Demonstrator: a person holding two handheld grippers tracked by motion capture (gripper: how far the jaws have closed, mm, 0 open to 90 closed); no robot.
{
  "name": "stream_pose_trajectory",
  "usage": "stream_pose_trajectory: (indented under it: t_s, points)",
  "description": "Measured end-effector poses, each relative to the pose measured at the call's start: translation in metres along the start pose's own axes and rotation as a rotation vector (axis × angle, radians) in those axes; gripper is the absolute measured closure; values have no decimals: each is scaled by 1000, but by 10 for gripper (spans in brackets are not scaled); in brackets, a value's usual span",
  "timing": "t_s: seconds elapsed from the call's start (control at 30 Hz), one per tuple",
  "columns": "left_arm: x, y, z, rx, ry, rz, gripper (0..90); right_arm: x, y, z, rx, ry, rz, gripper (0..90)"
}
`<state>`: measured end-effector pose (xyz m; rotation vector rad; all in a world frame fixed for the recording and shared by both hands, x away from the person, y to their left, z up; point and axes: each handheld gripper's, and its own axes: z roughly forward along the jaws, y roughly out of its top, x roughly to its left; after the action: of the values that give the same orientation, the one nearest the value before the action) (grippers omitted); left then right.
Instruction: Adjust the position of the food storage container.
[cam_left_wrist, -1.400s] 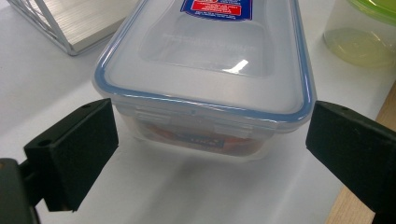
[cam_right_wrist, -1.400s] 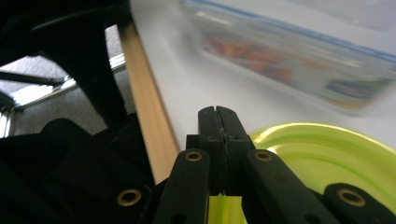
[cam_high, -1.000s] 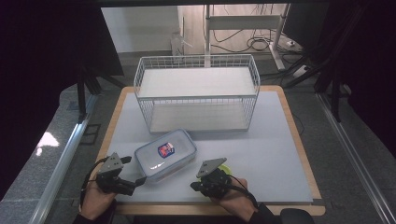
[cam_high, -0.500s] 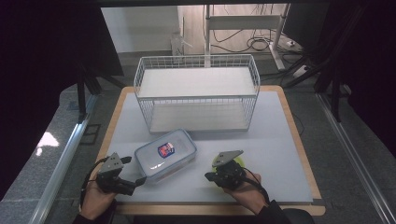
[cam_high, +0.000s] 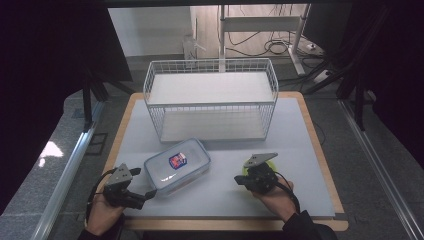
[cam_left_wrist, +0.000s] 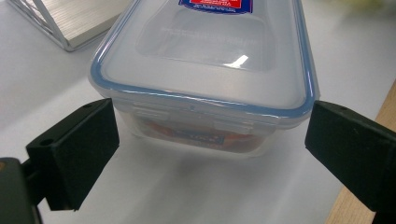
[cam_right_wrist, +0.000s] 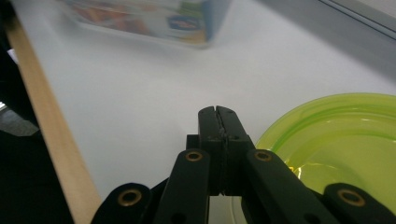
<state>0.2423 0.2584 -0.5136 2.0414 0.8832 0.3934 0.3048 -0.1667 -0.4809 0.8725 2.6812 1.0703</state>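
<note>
The right hand-held gripper (cam_high: 248, 178), jaws closed and empty, has shifted forward beside the green bowl (cam_right_wrist: 345, 140), likely approaching it, while the left hand-held gripper (cam_left_wrist: 210, 144) stays open around the lidded container (cam_left_wrist: 205, 70).

One wire basket (cam_high: 210, 97), two-tiered, beyond both sets of fingers. One clear lidded container (cam_high: 177, 166) with a blue seal and one red label, its near end between the spread fingers (cam_left_wrist: 74, 149) of the left gripper (cam_high: 131, 196), not touched. One green bowl (cam_right_wrist: 345, 149), just beside the closed fingers (cam_right_wrist: 219, 140) of the right gripper (cam_high: 242, 181). Two grippers, one per hand. One white mat (cam_high: 300, 145) on one wooden table (cam_high: 320, 145).
</note>
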Motion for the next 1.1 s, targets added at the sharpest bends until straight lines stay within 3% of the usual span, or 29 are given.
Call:
stream_pose_trajectory:
  t_s: [0.9,1.1]
  points:
    - [1,-1,1,-20,-21,4,25,-72,-25,-35,-38,-170,173,900]
    - [1,-1,2,-5,-11,-8,22,-74,-27,-37,-53,-183,188,900]
